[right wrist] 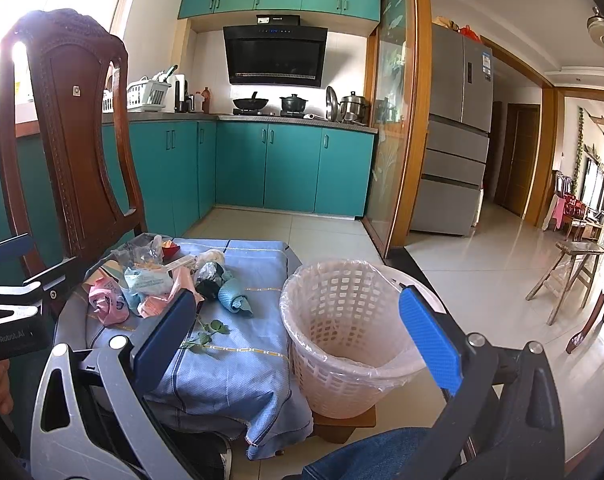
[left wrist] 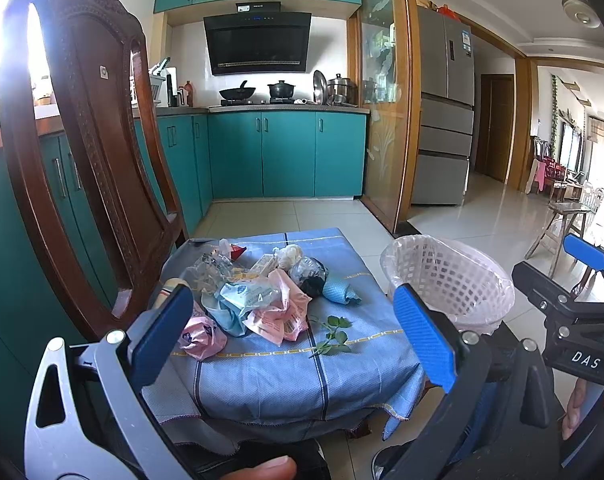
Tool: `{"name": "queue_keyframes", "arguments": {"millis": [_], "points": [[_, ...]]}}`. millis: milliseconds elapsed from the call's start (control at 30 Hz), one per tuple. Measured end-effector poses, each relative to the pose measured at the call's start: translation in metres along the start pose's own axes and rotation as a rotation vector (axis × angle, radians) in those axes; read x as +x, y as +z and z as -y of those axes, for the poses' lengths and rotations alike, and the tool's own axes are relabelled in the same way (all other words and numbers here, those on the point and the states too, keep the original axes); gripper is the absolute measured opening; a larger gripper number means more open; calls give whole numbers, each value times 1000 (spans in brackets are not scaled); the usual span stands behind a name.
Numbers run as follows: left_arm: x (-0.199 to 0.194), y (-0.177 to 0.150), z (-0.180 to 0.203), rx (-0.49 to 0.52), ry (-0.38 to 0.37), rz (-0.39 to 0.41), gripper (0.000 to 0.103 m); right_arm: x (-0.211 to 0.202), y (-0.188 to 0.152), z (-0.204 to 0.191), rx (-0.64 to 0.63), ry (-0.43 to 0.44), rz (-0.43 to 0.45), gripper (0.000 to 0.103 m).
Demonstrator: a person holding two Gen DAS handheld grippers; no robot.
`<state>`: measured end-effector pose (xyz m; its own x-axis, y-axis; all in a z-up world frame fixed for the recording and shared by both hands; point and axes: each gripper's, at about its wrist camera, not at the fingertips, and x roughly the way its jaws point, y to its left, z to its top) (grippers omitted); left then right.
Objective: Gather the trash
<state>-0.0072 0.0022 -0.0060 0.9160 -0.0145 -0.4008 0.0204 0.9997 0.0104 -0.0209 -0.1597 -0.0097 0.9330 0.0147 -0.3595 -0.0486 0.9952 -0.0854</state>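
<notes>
A heap of trash lies on a blue cloth (left wrist: 270, 376) (right wrist: 238, 364): pink wrappers (left wrist: 276, 318) (right wrist: 106, 304), a pale blue packet (left wrist: 246, 294) (right wrist: 146, 278), a black and clear bag (left wrist: 310, 276) (right wrist: 210, 278), a blue crumpled rag (left wrist: 340, 292) (right wrist: 234, 298) and a green leafy sprig (left wrist: 332, 334) (right wrist: 206, 334). A white lattice basket (left wrist: 446, 280) (right wrist: 342, 332) lined with a clear bag stands to the right, with nothing in it that I can see. My left gripper (left wrist: 298, 332) hangs open in front of the heap. My right gripper (right wrist: 306, 336) is open near the basket. Neither holds anything.
A carved wooden chair (left wrist: 86, 140) (right wrist: 70, 128) stands at the left behind the cloth. Teal kitchen cabinets (left wrist: 286, 152) line the back wall. A glass sliding door (right wrist: 394, 120) and a grey fridge (right wrist: 458, 128) are to the right, and beyond them a wooden stool (right wrist: 570, 268) on tiled floor.
</notes>
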Motion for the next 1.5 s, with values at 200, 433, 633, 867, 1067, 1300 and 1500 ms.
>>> {"name": "queue_keyframes", "arguments": {"millis": [200, 433, 633, 867, 1067, 1300, 1500], "points": [[2, 3, -1, 4, 7, -3, 100, 0, -1, 0, -2, -4, 0, 100], [1, 5, 0, 9, 17, -6, 100, 0, -2, 2, -2, -6, -1, 100], [1, 3, 3, 14, 22, -10, 100, -1, -2, 3, 3, -11, 2, 100], [4, 5, 1, 12, 23, -14, 100, 0, -4, 6, 16, -25, 5, 100], [3, 5, -1, 13, 24, -14, 100, -1, -4, 6, 14, -28, 6, 100], [3, 5, -1, 12, 25, -15, 100, -1, -4, 6, 15, -28, 6, 100], [1, 4, -2, 16, 30, -12, 100, -1, -3, 6, 14, -29, 6, 100]]}}
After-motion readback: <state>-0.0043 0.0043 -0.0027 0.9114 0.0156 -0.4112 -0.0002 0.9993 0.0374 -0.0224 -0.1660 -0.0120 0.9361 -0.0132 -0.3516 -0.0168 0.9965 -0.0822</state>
